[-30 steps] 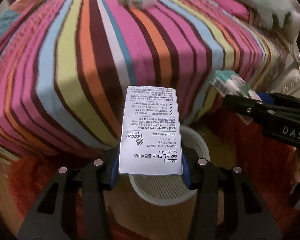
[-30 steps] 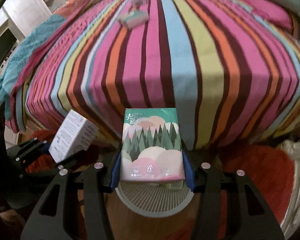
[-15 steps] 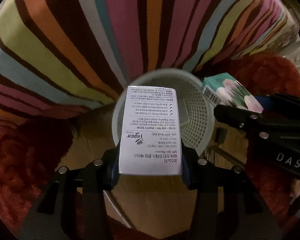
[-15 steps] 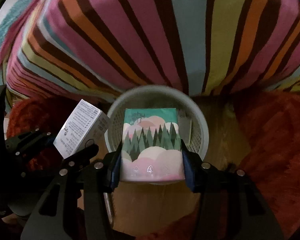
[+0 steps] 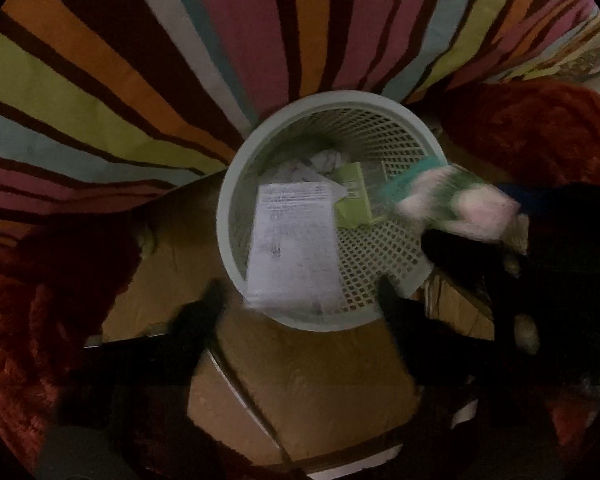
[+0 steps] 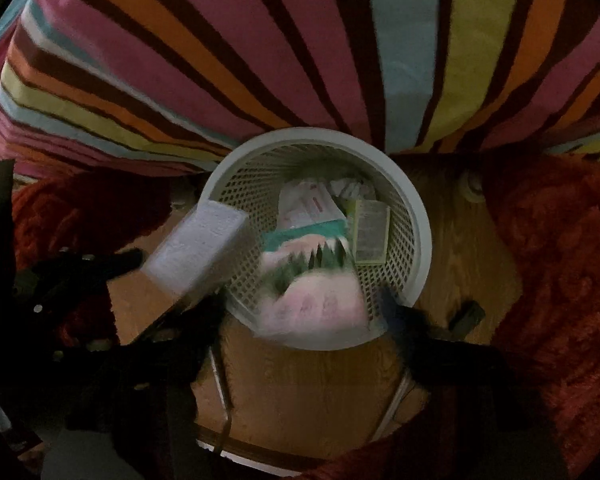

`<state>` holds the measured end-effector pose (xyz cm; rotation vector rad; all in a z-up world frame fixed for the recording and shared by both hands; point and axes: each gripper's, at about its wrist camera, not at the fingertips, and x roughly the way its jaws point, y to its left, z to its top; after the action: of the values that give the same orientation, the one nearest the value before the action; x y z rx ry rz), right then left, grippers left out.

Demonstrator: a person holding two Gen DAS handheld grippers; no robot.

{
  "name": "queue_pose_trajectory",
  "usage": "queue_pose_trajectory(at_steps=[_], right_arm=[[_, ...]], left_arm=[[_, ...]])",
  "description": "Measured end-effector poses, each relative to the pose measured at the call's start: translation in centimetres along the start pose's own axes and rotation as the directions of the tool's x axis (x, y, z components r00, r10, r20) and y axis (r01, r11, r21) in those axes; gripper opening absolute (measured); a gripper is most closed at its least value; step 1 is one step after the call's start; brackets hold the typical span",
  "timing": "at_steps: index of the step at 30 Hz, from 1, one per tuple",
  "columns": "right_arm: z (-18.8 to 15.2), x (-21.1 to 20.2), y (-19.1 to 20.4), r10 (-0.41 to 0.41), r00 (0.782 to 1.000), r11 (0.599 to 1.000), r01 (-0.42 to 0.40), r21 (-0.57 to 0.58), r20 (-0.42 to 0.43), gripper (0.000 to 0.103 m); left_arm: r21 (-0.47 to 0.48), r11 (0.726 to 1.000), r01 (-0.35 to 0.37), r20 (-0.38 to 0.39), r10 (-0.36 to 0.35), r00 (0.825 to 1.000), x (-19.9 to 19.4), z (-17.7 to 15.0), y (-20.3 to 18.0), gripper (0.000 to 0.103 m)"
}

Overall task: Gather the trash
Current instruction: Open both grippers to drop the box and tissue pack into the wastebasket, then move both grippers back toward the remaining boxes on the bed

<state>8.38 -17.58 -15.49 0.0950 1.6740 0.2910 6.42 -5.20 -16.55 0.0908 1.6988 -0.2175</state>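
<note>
Both boxes now released, left claw (image 5: 300,292) and right claw (image 6: 300,308) spread above basket (image 5: 236,184)

The mesh basket (image 5: 384,248) stood open-topped on bare wooden floor (image 5: 300,380), hemmed by the striped bedspread (image 5: 180,60) behind and red shag rugs (image 6: 548,260) either side, trash littering its bottom.

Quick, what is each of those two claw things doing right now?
Left gripper: open, white box dropping into the basket.
Right gripper: open, green-and-pink box dropping too.
</note>
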Motion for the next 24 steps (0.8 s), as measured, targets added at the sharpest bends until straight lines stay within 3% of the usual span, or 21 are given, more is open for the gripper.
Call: queue_pose_trajectory(at_steps=[15,24], right_arm=[[-0.2,-2.4,0.0,-0.014,0.99,1.0,0.015,-0.005,0.139,0.091],[-0.5,-6.4,-0.5,0.027,0.944,1.0,-0.025,-0.01,0.329,0.091]], left_arm=[[-0.058,0.998,0.002,0.096,0.003,0.995,-2.3,-0.2,0.8,0.082],[-0.091,0.995,0.029,0.23,-0.007,0.973,-5.5,-0.8,2.1,0.082]])
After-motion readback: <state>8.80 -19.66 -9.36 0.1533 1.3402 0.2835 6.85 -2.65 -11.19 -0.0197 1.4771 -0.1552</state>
